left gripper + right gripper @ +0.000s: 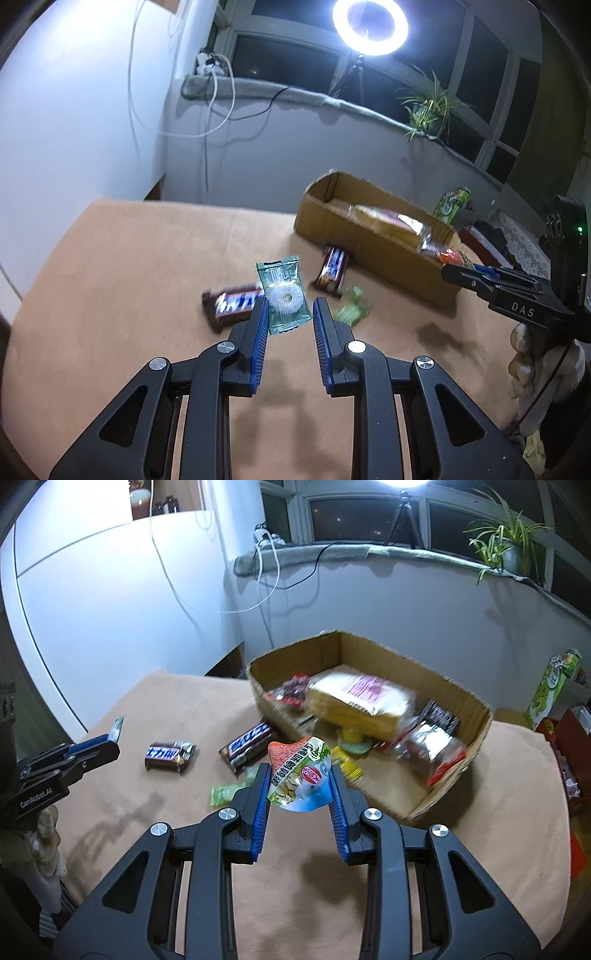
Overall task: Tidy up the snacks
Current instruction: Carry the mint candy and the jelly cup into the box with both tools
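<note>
The cardboard box (373, 716) looks matt and rough-edged; the mint wrapper (283, 293) is clear glossy plastic; the table cover (110, 288) is soft matt cloth; the jelly cup (300, 777) lid is shiny film

A green mint packet (283, 293) with a white ring candy stands upright at frame centre. Two dark chocolate bars (233, 303) (331, 269) flank it. The cardboard box (448, 775), upper right, holds bread (360, 701). A jelly cup (301, 779) sits centre.
</note>
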The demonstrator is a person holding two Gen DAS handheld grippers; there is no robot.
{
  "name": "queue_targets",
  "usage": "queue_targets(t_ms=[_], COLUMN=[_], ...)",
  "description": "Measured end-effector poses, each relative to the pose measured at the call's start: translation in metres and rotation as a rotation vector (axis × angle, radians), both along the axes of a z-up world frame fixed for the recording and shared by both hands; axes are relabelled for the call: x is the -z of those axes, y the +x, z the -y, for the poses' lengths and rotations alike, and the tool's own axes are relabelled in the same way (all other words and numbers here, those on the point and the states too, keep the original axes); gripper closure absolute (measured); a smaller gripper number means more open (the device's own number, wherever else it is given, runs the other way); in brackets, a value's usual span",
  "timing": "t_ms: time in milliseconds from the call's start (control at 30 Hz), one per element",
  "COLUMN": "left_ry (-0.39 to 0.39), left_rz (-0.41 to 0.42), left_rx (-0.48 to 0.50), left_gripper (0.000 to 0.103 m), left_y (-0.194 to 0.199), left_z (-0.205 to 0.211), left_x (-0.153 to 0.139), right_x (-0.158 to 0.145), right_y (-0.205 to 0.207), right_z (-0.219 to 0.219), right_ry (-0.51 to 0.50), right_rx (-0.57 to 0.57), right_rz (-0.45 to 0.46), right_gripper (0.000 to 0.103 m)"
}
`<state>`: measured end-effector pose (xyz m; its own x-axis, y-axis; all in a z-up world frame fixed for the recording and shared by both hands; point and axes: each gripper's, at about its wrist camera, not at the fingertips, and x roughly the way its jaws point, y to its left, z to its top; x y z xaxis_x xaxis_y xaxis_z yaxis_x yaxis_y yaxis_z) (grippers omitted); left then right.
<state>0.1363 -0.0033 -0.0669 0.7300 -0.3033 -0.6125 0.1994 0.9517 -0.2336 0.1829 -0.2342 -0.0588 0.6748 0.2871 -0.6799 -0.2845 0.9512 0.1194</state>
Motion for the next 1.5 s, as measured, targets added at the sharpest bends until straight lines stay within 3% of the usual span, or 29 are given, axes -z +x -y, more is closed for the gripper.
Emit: queue_targets(t_ms=[367,633,1133,1500], left_ry=[0.006,0.013,0.065,0.067], left_rz=[0.039,0.047,0.014,-0.031], left_rx=[0.057,0.106,0.179,0.202], left_gripper=[0.081,0.081,0.081,0.08], left_y=[0.058,0.097,0.163,0.189], left_z=[0.028,0.052,0.101,0.12], left_x=[-0.027,-0.037,-0.028,-0.014], right_x=[-0.023,-0.023,0.0,0.015], right_y=[0.03,0.061,0.118,0.132], right_z=[0.029,0.044,0.076,0.085], right_ry=[-0.005,-0.014,0.011,0.013], right_rx=[0.053,0.076,0.122,0.13], right_rz=[0.033,0.027,-0.023,-0.044], right_gripper=[0.072,0.072,0.072,0.071])
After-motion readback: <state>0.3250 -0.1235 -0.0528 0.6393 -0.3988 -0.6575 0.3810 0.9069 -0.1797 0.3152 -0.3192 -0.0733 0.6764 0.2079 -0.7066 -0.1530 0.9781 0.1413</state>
